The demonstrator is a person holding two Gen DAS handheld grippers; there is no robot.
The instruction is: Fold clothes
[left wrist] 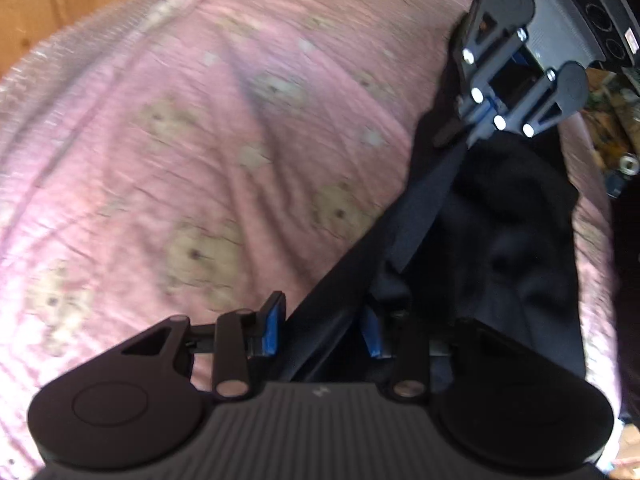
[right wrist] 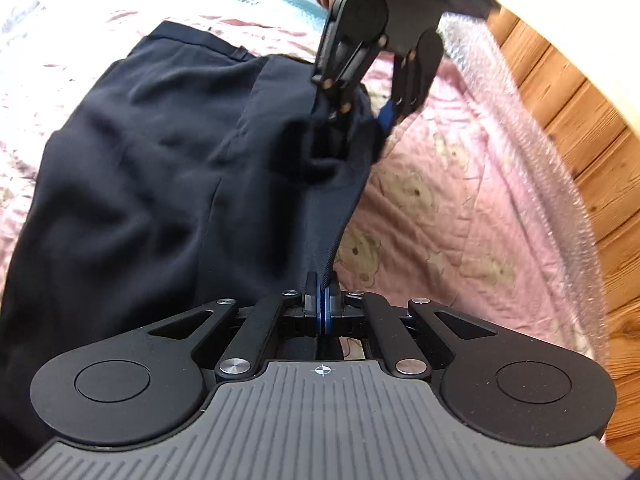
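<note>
A: Left tool (left wrist: pixel 320 330)?
B: Pads spread, the dark trousers (right wrist: pixel 160 168) edge running between them, unpinched.
A: Right tool (right wrist: pixel 322 308)?
B: Clamped on that same edge, which stretches taut between both tools above the bed (right wrist: pixel 460 200).

Trousers (right wrist: pixel 152 152) on quilt (right wrist: pixel 460 200), wooden wall (right wrist: pixel 580 128) beyond.

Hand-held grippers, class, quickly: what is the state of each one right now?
Left hand-held gripper: open, dark trousers edge running between its fingers.
Right hand-held gripper: shut on the dark trousers.
</note>
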